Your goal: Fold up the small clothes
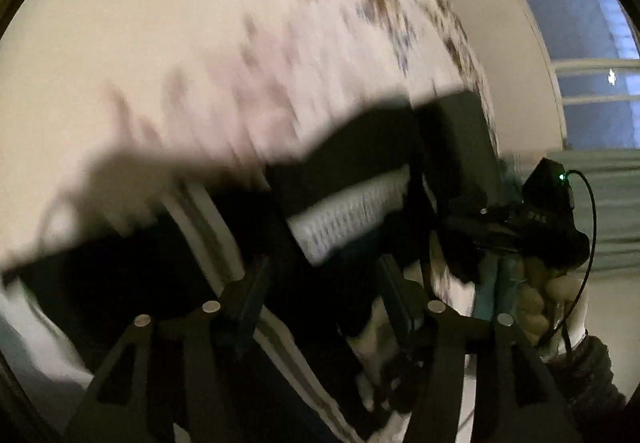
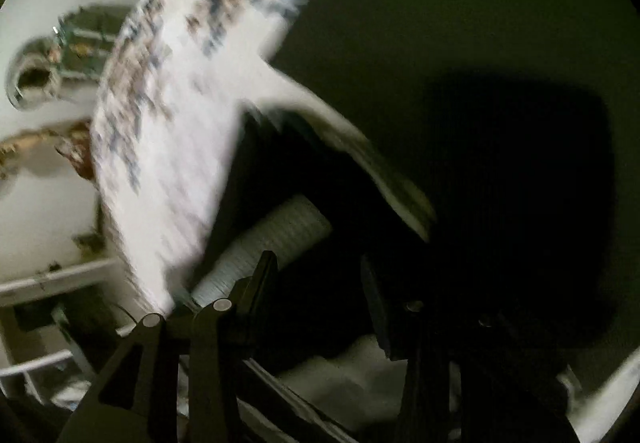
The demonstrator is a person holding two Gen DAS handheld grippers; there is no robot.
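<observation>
Dark garment with white ribbed band (image 1: 352,219), lying on the white floral-print bedsheet (image 1: 240,43) just ahead of both tools, presumably laid out for folding; left gripper (image 1: 320,283) and right gripper (image 2: 320,279) jaws apart, nothing visibly clamped.

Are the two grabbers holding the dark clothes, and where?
It cannot be told. Both pictures are blurred. The left gripper and right gripper stand partly apart over the dark garment, but whether the fingers pinch cloth does not show.
</observation>
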